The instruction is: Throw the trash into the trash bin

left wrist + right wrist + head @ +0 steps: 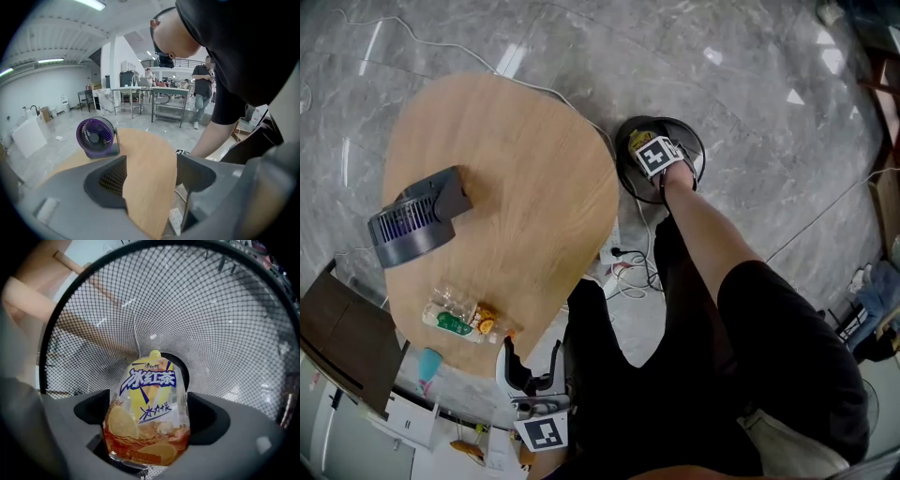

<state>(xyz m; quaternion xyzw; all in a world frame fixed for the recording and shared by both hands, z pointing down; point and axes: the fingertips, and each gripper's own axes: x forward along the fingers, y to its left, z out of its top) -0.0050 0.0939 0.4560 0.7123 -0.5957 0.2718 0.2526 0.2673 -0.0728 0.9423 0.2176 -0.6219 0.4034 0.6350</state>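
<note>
My right gripper (655, 157) is held over the black mesh trash bin (624, 172) on the floor, just right of the wooden table (525, 178). In the right gripper view it (150, 430) is shut on a crumpled iced-tea bottle (147, 413) with a yellow and blue label, pointing down into the bin (225, 324). Another crushed plastic bottle (461, 317) lies near the table's front edge. My left gripper (528, 375) hangs open and empty just off that edge; in its own view (151, 180) only the tabletop (150, 159) shows between the jaws.
A dark desk fan (417, 217) stands on the table's left side, purple in the left gripper view (96, 137). A power strip with cables (623, 272) lies on the floor between table and bin. A dark cabinet (342, 337) stands at lower left.
</note>
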